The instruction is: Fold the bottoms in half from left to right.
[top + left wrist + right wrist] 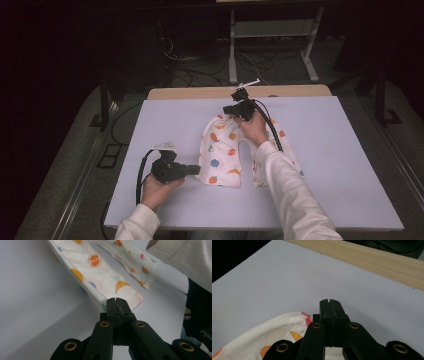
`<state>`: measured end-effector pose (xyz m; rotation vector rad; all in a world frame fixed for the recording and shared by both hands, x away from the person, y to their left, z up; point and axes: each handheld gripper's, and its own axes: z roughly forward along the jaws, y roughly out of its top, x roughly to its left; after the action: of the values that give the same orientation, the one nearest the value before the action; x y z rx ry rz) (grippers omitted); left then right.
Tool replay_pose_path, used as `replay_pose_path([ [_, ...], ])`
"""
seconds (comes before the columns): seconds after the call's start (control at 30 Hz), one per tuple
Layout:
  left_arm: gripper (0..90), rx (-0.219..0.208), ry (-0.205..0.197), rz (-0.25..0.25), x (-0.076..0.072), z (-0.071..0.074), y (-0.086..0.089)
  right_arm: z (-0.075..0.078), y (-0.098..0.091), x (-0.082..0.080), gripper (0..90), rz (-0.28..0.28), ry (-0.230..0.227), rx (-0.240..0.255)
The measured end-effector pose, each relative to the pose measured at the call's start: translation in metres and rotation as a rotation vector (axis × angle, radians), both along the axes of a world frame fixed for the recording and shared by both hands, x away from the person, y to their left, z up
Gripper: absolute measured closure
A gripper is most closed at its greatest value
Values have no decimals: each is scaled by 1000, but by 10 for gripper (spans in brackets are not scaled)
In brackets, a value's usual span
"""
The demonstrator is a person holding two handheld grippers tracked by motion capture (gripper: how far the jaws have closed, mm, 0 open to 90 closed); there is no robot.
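A white cloth [220, 150] printed with orange and red fruit lies in an upside-down U on the white table cover [330, 160]. My left gripper [198, 170] points right at the hem of the cloth's left leg. In the left gripper view its jaws [116, 300] are shut on that hem, and the cloth [105, 280] runs away from them. My right gripper [227, 110] sits at the cloth's far, top edge. Its jaws [329, 301] are shut, and their tips reach past the cloth [262, 340] over bare cover. Whether they pinch the fabric I cannot tell.
A wooden table edge [200, 93] runs along the far side of the cover [274, 277]. Behind it, cables and a metal stand [270, 30] are on the dark floor. The person's right sleeve [182, 257] crosses the cloth's right leg.
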<state>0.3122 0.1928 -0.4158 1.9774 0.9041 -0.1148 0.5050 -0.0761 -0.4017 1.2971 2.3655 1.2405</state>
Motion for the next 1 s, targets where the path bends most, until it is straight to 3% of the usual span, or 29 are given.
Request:
replay_pose_path([
  [0.23, 895, -2, -32, -51, -1, 13, -14, 7, -8, -1, 886, -7, -12, 8],
  [0.53, 895, -32, -45, -75, 2, 22, -26, 12, -18, 1, 886, -21, -17, 14],
  [1.0, 895, -42, -67, -107, 6, 32, -44, 17, -31, 0, 886, -37, -26, 13],
])
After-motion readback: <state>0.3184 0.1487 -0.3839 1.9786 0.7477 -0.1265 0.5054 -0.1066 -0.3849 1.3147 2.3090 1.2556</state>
